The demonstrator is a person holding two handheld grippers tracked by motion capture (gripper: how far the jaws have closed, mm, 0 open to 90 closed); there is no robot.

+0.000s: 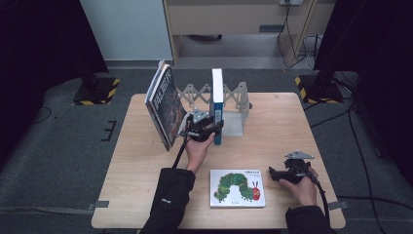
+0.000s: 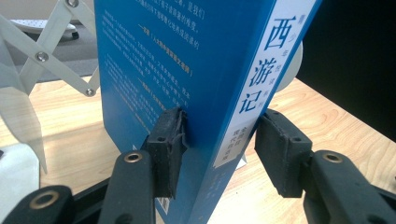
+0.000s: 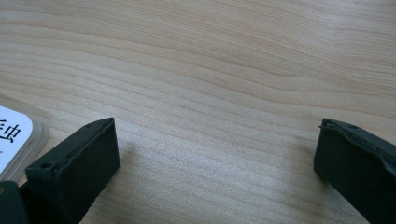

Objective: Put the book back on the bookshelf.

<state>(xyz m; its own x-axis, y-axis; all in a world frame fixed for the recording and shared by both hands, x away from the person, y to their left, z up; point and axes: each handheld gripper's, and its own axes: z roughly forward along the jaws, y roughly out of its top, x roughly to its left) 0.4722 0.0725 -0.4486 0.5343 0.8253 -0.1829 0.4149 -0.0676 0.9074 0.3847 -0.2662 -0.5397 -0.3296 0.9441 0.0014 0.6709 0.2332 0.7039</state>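
A thick blue book point(image 1: 217, 105) point(image 2: 196, 70) with a white spine label stands upright at the white accordion book rack point(image 1: 236, 97) point(image 2: 42, 56). My left gripper point(image 1: 217, 127) point(image 2: 217, 140) is shut on its lower part, one pad pressed on the cover and the other at the far side by the spine. A picture book with a green caterpillar point(image 1: 237, 187) point(image 3: 9, 135) lies flat near the front edge. My right gripper point(image 1: 272, 174) point(image 3: 217, 154) rests just right of it, open, with bare wood between its jaws.
A dark-covered book point(image 1: 165, 107) leans tilted at the rack's left end, close to my left hand. The wooden table point(image 1: 272, 131) has free room on its right half. Black stands and cables sit on the floor beyond the table.
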